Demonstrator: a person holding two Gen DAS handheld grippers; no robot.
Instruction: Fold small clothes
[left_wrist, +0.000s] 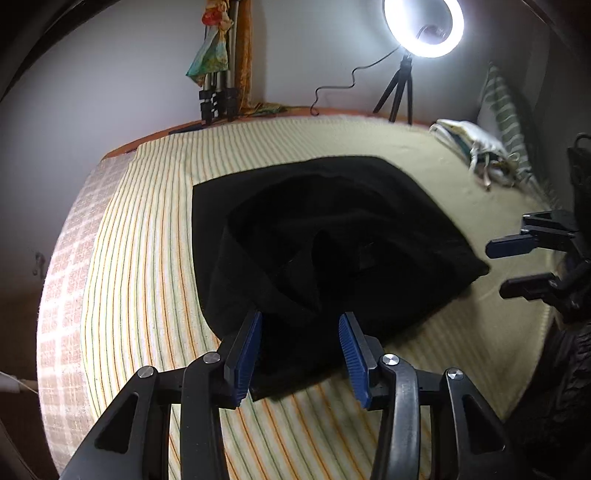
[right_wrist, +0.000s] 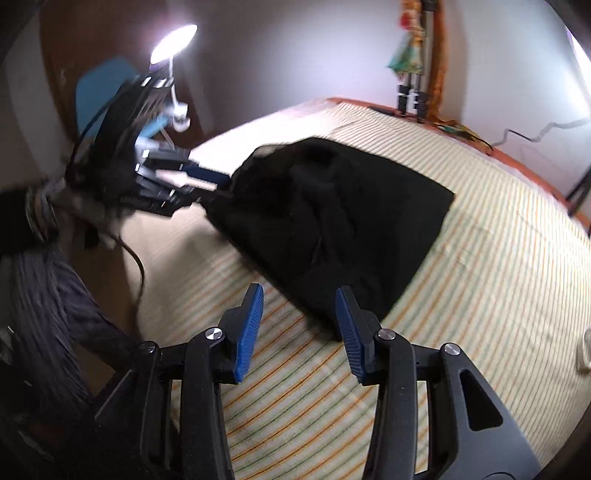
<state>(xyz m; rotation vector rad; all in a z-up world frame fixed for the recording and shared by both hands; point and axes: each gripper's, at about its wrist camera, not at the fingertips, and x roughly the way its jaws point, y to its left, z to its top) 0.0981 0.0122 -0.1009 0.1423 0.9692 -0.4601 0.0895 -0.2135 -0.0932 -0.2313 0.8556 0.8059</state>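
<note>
Jaws of the left gripper (left_wrist: 300, 325) stand spread, a black garment (left_wrist: 332, 236) edge between the blue pads, unpinched. Those of the right gripper (right_wrist: 300, 299) are spread too, over the striped sheet (right_wrist: 480, 295) beside the garment's corner. Garment lies crumpled, mid-frame. Upper right, a ring light (left_wrist: 424, 26) glows against the white wall (left_wrist: 110, 74).

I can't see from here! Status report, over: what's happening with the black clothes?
Both grippers, left and right, open, holding nothing. Black garment partly folded on striped sheet. Nothing in the way.
</note>
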